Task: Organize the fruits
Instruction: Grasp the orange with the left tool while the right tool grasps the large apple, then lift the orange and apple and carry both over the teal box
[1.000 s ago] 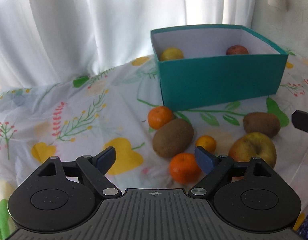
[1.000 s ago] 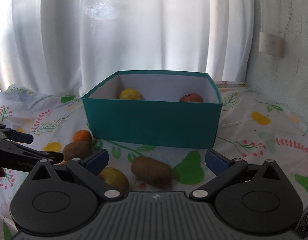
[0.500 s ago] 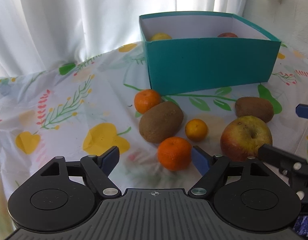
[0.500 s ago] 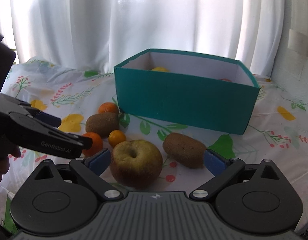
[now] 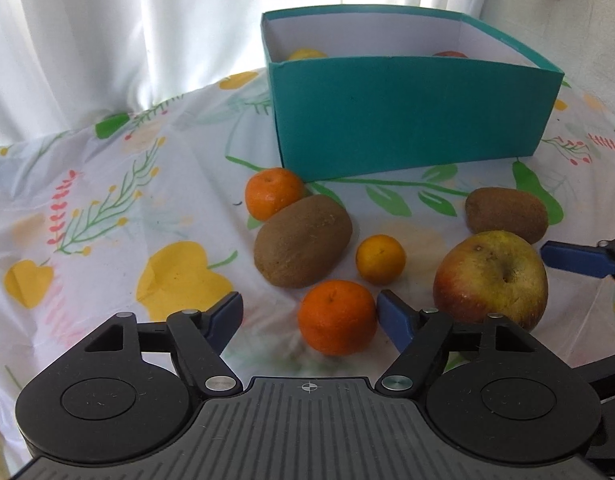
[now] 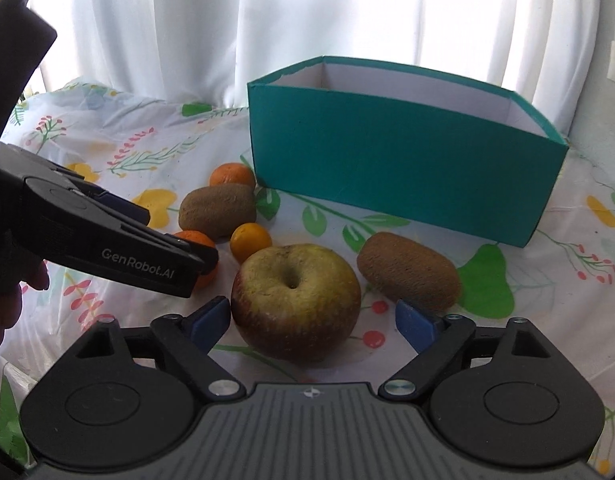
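An orange mandarin (image 5: 337, 322) lies between the fingers of my left gripper (image 5: 309, 314). Its jaws are closing; the right pad is at the peel and the left pad stands apart. A yellow-red apple (image 6: 295, 300) sits between the fingers of my right gripper (image 6: 313, 322), also closing, with a gap at the right pad. Behind stands a teal box (image 5: 411, 120) holding a yellow fruit (image 5: 305, 54) and a red fruit (image 5: 449, 55). Loose on the cloth are two kiwis (image 5: 303, 246) (image 5: 505, 214), another mandarin (image 5: 273, 198) and a small orange fruit (image 5: 380, 259).
A floral tablecloth (image 5: 107, 208) covers the table, with white curtains (image 5: 127, 20) behind it. The two grippers work side by side; a right gripper finger (image 5: 575, 259) shows beside the apple in the left wrist view. A hand (image 6: 3, 312) holds the left gripper.
Both grippers have sunk toward the fruit and their jaws have narrowed. The mandarin now lies between the left fingers and the apple between the right fingers.
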The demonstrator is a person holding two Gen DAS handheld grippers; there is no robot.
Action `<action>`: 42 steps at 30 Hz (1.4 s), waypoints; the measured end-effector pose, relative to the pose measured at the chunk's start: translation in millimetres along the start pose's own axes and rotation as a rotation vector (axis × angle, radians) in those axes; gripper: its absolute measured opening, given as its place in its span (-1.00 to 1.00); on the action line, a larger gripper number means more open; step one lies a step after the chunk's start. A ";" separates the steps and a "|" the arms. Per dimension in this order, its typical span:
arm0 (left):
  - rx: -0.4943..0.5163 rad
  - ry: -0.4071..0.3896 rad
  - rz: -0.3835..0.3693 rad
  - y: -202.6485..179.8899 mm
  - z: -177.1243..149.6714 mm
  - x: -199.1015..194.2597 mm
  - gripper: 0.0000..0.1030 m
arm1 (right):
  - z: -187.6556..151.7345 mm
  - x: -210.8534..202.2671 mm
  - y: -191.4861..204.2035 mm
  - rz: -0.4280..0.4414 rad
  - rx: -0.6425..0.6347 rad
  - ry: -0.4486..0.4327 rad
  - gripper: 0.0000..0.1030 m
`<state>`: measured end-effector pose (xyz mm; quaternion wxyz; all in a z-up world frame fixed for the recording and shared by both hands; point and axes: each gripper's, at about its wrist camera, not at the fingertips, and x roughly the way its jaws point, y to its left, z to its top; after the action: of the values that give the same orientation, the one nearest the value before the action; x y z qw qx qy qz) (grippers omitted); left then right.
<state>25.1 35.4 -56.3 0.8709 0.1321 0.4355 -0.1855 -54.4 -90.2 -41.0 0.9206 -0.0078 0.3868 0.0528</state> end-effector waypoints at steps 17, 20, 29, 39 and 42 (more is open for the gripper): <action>-0.013 0.052 -0.056 2.9 1.4 17.7 -0.03 | 2.9 27.7 0.1 0.041 -0.008 0.024 0.42; -0.006 0.050 -0.056 2.8 1.7 18.1 -0.05 | 2.5 29.6 3.4 0.025 -0.034 0.024 0.42; -0.004 0.033 -0.044 4.2 1.4 12.4 -0.10 | 1.8 26.4 0.0 0.015 -0.003 0.029 0.40; -0.028 0.009 -0.017 1.4 9.0 -7.5 -0.10 | 6.3 8.1 -12.3 -0.009 0.048 0.007 0.40; -0.045 0.009 0.011 0.9 14.7 -14.9 -0.10 | 13.3 -3.5 -20.2 -0.029 0.063 -0.017 0.40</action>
<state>27.7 33.6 -35.6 0.8727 0.1157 0.4428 -0.1704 -45.3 -109.8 -29.8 0.9243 0.0162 0.3805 0.0274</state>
